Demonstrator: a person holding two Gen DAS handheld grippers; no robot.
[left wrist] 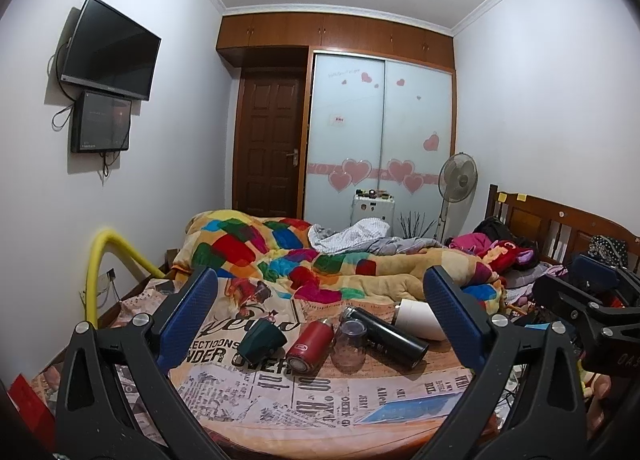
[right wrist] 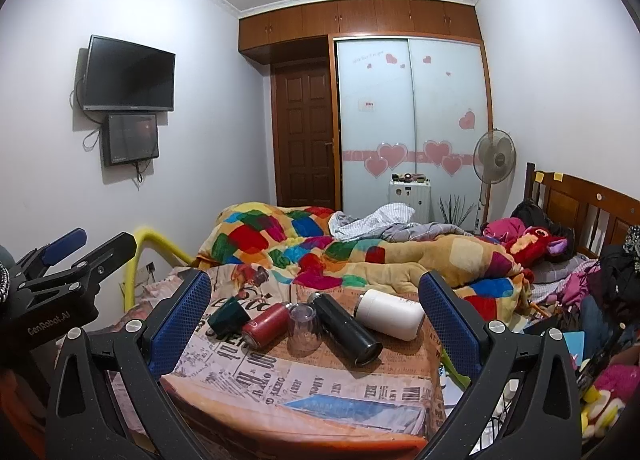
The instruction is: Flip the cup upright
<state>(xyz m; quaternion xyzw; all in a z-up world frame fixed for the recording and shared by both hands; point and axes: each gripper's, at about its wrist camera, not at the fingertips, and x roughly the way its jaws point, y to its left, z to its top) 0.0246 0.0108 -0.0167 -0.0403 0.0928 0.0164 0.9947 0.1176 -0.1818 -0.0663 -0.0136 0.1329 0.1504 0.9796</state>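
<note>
Spreading across most of both views, the bed (left wrist: 280,400) under its newspaper-print sheet is cut off at the lower edge by your claws. Your left claw (left wrist: 320,316) and right claw (right wrist: 316,320) both gape wide, gripping nothing. On the sheet, between their fingers, lie five vessels: white tumbler (right wrist: 390,314), black flask (right wrist: 346,328), red flask (right wrist: 266,324), green cup (right wrist: 229,318) on its side, and clear cup (right wrist: 303,330), mouth-down; their contents are impossible to make out.

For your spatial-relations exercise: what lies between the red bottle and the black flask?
The clear cup, mouth-down, sits between the red bottle and black flask; the right wrist view shows it best.
</note>
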